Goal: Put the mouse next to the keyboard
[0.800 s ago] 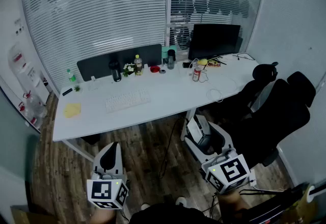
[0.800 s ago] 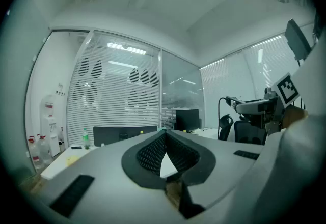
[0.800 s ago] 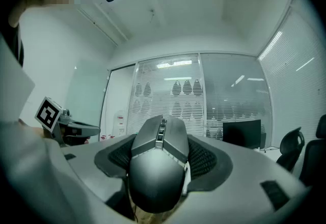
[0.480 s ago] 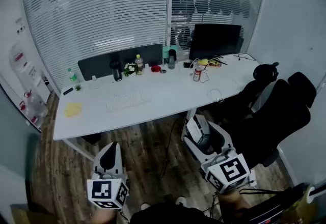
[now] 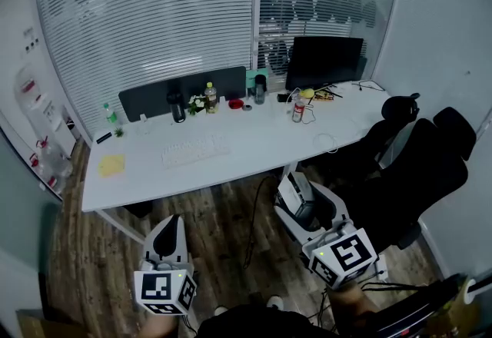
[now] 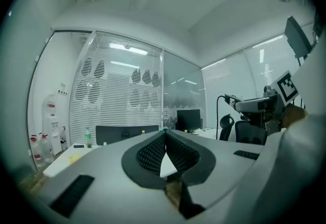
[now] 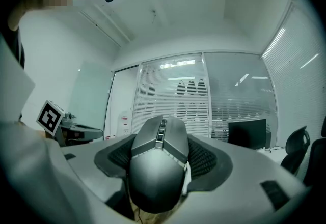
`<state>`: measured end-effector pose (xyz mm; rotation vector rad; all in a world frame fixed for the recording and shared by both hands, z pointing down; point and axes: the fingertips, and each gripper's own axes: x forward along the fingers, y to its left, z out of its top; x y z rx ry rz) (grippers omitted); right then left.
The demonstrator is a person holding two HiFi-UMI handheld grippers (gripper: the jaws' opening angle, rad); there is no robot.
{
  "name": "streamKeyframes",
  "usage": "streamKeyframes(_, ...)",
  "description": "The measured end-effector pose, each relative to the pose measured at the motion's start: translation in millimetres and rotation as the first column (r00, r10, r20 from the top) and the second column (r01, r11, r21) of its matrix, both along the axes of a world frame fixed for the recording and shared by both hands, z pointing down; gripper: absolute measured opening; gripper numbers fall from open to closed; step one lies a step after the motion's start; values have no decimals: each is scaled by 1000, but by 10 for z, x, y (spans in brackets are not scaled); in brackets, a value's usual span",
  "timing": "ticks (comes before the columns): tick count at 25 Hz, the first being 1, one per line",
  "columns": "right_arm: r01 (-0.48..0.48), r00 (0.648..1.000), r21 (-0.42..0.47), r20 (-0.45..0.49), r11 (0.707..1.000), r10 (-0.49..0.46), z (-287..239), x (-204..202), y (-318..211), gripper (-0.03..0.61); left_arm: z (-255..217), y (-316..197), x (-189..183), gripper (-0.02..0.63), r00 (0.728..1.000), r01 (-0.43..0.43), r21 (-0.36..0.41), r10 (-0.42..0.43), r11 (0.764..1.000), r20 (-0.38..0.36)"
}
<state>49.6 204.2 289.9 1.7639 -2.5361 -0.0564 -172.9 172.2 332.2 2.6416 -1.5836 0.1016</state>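
My right gripper (image 7: 162,134) is shut on a grey mouse (image 7: 155,172), which fills the space between its dark pads, nose pointing away from me. In the head view this gripper (image 5: 298,202) is low at the right, over the wooden floor and short of the desk. A white keyboard (image 5: 194,150) lies on the white desk (image 5: 254,156), left of centre. My left gripper (image 5: 168,227) is low at the left, also short of the desk. In its own view the left gripper (image 6: 165,137) has its jaws together at the tips with nothing between them.
A black monitor (image 5: 324,61) stands at the desk's back right, with bottles (image 5: 208,97) and small items along the back. A yellow cloth (image 5: 111,166) lies at the desk's left end. Black office chairs (image 5: 419,167) stand to the right.
The head view has drifted slightly. Both grippers stay low in front of me, and the right one keeps its hold on the mouse.
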Motion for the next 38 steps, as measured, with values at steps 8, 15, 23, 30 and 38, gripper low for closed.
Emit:
streamKeyframes(8, -16, 1000, 7, -20, 1000, 16, -55, -295, -22, 301, -28, -69, -290, 29, 1000, -25, 4, 25, 1000, 5)
streamKeyframes(15, -75, 997, 3, -17, 997, 75, 13, -506, -80, 301, 47, -218, -572, 29, 998, -54, -2, 54, 999, 7)
streamKeyframes(23, -81, 996, -10, -25, 997, 80, 78, -705, -230, 301, 60, -383, -823, 29, 999, -41, -6, 40, 999, -17)
streamKeyframes(30, -37, 999, -6, -11, 999, 37, 119, -577, -668, 301, 76, -718, -713, 31, 1000, -3, 7, 3, 1000, -17)
streamKeyframes(38, 52, 999, 10, -12, 999, -51, 76, -220, -1422, 301, 61, -1338, -380, 31, 995, 99, 8, -99, 995, 21)
